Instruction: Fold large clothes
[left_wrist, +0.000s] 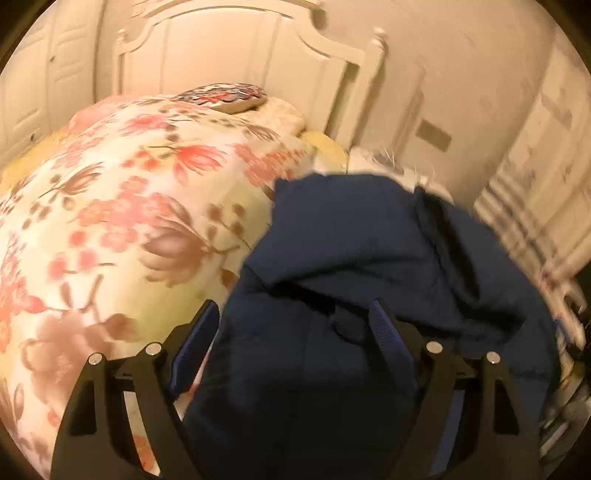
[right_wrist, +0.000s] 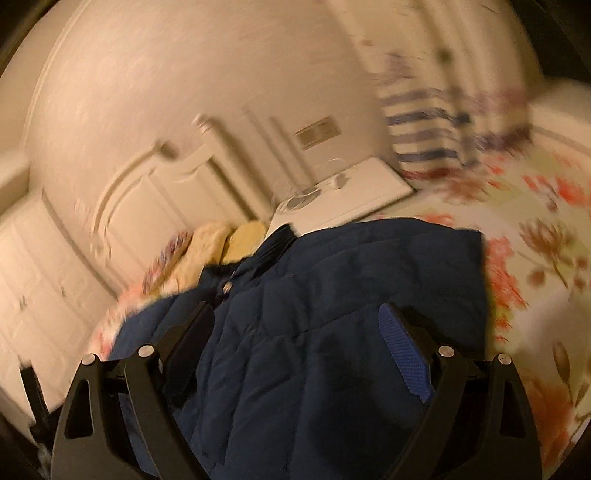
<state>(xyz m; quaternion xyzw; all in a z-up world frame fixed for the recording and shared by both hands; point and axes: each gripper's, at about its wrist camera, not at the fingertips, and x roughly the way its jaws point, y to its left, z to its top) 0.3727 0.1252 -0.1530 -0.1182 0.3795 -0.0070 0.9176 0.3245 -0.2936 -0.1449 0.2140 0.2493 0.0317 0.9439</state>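
Left wrist view: my left gripper (left_wrist: 295, 314) is hanging over the bed with its jaws standing wide apart, clamping nothing. The navy jacket (left_wrist: 369, 258) is lying bunched between and beyond the two fingers, filling the view from 3 o'clock round to 6 o'clock. One blue finger pad (left_wrist: 386, 325) is showing at 5 o'clock against the dark cloth; whether it is touching the jacket I cannot tell. The floral bedspread (left_wrist: 129, 221) is spreading from 7 o'clock to 11 o'clock. A patterned pillow (left_wrist: 225, 96) is lying at 12 o'clock, just below the white headboard (left_wrist: 229, 48).

Right wrist view: my right gripper (right_wrist: 301, 314) is likewise holding its jaws well apart, gripping nothing. The jacket (right_wrist: 332, 295) is lying quilted side up, running from the centre down to 6 o'clock, between the fingers. Its collar (right_wrist: 280, 236) is pointing toward 12 o'clock, with a snap button (right_wrist: 227, 286) showing just beside it at 10 o'clock. The blue pad (right_wrist: 404, 354) of one finger is sitting at 4 o'clock, above the jacket's surface. The bedspread (right_wrist: 535, 240) is occupying 2 to 5 o'clock. A white bedside table (right_wrist: 351, 199) is standing at 12 o'clock beyond the collar, and a striped cloth (right_wrist: 424, 125), blurred, is hanging at 1 o'clock.
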